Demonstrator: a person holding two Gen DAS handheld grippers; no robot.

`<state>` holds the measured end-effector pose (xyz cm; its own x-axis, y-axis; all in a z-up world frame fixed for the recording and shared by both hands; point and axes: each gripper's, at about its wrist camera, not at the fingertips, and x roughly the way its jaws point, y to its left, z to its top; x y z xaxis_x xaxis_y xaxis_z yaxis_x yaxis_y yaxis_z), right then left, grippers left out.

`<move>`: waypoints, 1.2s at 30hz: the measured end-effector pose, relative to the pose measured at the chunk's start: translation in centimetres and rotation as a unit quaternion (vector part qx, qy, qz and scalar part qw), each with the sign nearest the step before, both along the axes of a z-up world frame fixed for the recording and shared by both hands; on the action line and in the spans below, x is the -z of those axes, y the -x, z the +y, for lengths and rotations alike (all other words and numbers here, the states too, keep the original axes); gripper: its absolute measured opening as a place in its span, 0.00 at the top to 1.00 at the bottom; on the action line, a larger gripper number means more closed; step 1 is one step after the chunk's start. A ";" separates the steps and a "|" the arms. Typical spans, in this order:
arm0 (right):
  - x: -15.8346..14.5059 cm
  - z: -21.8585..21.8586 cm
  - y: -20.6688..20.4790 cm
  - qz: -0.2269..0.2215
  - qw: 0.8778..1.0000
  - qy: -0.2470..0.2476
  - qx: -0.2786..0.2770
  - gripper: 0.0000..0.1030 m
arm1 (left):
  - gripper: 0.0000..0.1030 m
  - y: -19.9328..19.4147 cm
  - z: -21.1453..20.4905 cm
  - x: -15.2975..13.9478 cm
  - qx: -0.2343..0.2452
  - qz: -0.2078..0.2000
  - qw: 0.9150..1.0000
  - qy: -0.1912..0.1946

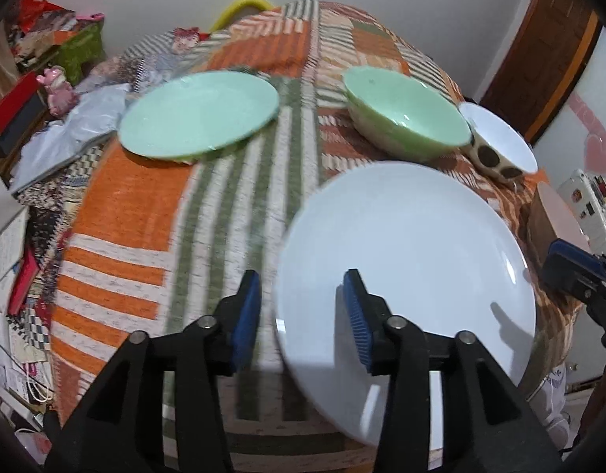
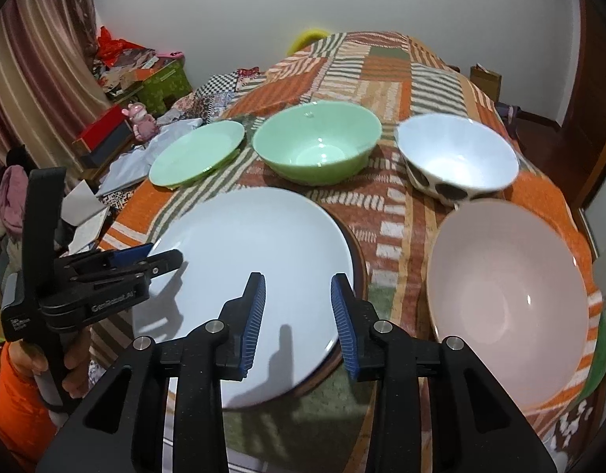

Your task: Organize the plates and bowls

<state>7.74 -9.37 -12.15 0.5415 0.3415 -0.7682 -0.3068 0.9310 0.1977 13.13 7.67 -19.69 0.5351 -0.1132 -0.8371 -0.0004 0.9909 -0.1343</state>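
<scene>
A large white plate point(image 1: 405, 260) point(image 2: 255, 276) lies at the near edge of the table, on top of a dark brown plate point(image 2: 360, 272). My left gripper point(image 1: 303, 315) point(image 2: 161, 258) is open and straddles the white plate's left rim without pressing on it. Above the plate's near right part, my right gripper point(image 2: 299, 315) point(image 1: 567, 264) is open with nothing clamped. Further back stand a green plate point(image 1: 200, 114) point(image 2: 196, 153), a green bowl point(image 1: 409, 118) point(image 2: 318, 142) and a white bowl with dark spots point(image 1: 496, 138) point(image 2: 456, 157). A pink bowl point(image 2: 508, 303) sits at the near right.
An orange and green patchwork cloth point(image 1: 145, 216) point(image 2: 397, 90) covers the table. Left of it are papers point(image 1: 66, 130), coloured boxes point(image 2: 105, 134) and a pink figurine point(image 2: 139, 118). A person's hand and orange sleeve point(image 2: 15, 386) hold the left gripper.
</scene>
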 end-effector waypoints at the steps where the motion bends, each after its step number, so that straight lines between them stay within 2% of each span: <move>1: -0.3 0.2 -0.2 -0.004 1.000 -0.001 -0.003 0.63 | 0.52 0.1 0.3 -0.3 -0.003 -0.005 1.000 -0.002; 4: -1.1 1.0 -1.2 -0.013 1.000 -0.003 -0.016 0.58 | 0.47 0.4 1.7 -2.0 -0.017 -0.028 0.999 -0.009; 8: -2.4 2.6 -2.7 -0.028 0.999 -0.005 -0.041 0.56 | 0.40 0.6 3.8 -4.7 -0.034 -0.067 0.997 -0.023; 11: -3.3 3.7 -3.7 -0.043 0.998 -0.003 -0.055 0.49 | 0.37 0.3 5.2 -6.2 -0.043 -0.086 0.995 -0.029; 13: -3.9 4.6 -4.6 -0.052 0.996 -0.003 -0.066 0.45 | 0.37 -0.3 6.3 -7.1 -0.048 -0.096 0.994 -0.032; 18: -4.4 6.5 -7.0 -0.044 0.995 -0.014 -0.093 0.45 | 0.37 -2.1 8.8 -8.4 -0.059 -0.108 0.991 -0.046; 22: -4.2 8.0 -9.1 -0.036 0.993 -0.010 -0.111 0.45 | 0.37 -4.4 10.3 -7.8 -0.070 -0.101 0.991 -0.056; 27: -3.3 10.1 -11.9 -0.025 0.991 0.014 -0.129 0.45 | 0.37 -7.9 12.4 -4.8 -0.074 -0.051 0.995 -0.047; 36: 0.2 14.4 -18.6 0.040 0.986 0.039 -0.158 0.45 | 0.36 -12.4 15.8 -0.4 -0.082 0.003 0.996 -0.031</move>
<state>26.33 4.99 -12.37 0.3547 0.4208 -0.8349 -0.5696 0.8054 0.1640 25.52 23.51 -19.25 0.5378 0.0277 -0.8426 -0.1639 0.9838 -0.0723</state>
